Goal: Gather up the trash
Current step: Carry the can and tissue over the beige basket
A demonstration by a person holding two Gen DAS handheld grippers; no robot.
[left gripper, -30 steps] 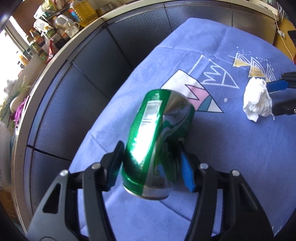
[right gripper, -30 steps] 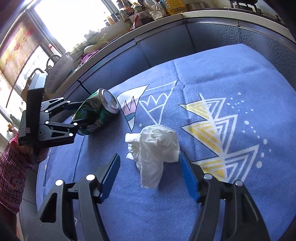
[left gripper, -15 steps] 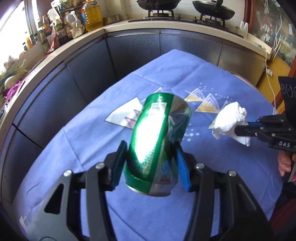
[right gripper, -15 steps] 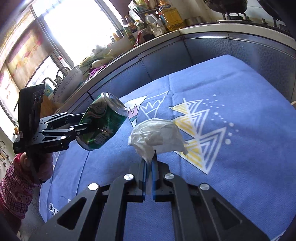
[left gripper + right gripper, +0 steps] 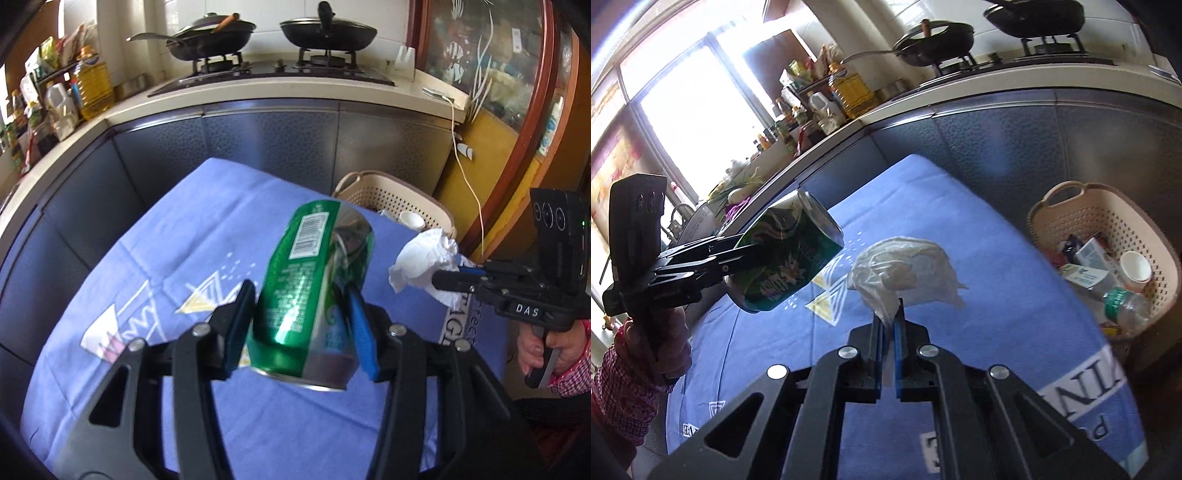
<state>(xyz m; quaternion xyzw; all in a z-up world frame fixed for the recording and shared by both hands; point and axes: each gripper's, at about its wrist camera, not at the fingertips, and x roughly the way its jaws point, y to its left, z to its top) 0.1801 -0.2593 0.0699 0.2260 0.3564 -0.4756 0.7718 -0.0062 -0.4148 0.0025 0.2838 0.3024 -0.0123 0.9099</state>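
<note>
A dented green drink can (image 5: 310,295) hangs tilted above the blue tablecloth (image 5: 177,229), and my left gripper (image 5: 299,295) is shut on its sides. In the right wrist view the same can (image 5: 790,258) shows at the left in the left gripper (image 5: 742,254). My right gripper (image 5: 888,314) is shut on a crumpled white tissue (image 5: 905,266), lifted off the cloth. The left wrist view shows that tissue (image 5: 421,266) at the right, pinched by the right gripper (image 5: 443,278). A beige perforated basket (image 5: 1067,206) stands past the table's right end.
The basket (image 5: 388,188) holds a paper cup (image 5: 1136,266), a plastic bottle (image 5: 1126,302) and cartons. Dark cabinets and a counter curve behind the table, with two pans on a stove (image 5: 273,66) and an oil bottle (image 5: 92,88). A hand (image 5: 535,350) grips the right tool.
The right gripper closed on the tissue and lifted it off the cloth. Both grippers swung right with the can and tissue, and the basket has come into view.
</note>
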